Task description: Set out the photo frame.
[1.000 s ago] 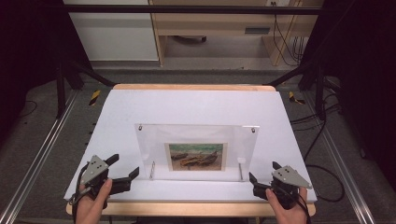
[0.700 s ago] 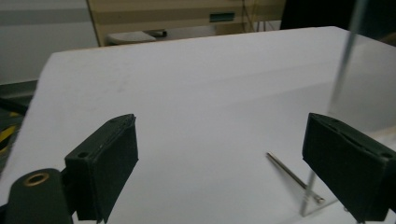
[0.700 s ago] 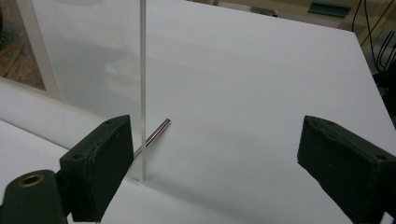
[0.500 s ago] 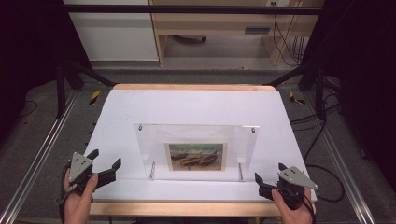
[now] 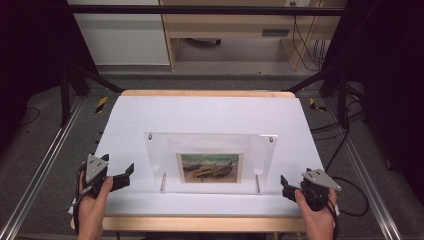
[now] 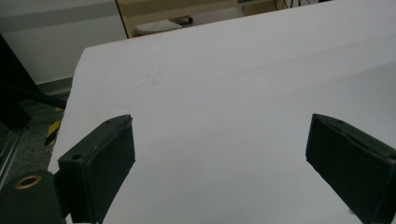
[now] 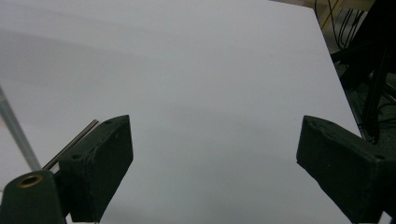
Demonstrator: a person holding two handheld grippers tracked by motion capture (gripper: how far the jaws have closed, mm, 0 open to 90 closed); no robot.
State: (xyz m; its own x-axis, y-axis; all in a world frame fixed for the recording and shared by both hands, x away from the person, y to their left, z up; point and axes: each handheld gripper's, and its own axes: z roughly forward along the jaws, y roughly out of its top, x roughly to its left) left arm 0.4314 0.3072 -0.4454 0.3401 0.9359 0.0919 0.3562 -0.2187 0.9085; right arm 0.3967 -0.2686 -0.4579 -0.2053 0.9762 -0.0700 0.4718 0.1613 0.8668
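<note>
The left gripper [image 5: 125, 176], held in a hand at the table's near left corner, has just been widening its black jaws, which gape over bare white surface with nothing between them. Well to its right, mid-table, lies the clear acrylic picture frame [image 5: 210, 162] with a small painted boat scene, resting on two metal standoff pins. Further right, the right gripper [image 5: 284, 186] is likewise spread and empty. The white-topped wooden table [image 5: 210, 112] stands on grey carpet, with cables and pale cabinets behind.

White-topped counter [image 5: 210, 112] with wooden edge; grey floor [image 5: 40, 150]; wooden shelf unit [image 5: 230, 35] and white cabinet [image 5: 117, 32] behind; dark surroundings.
</note>
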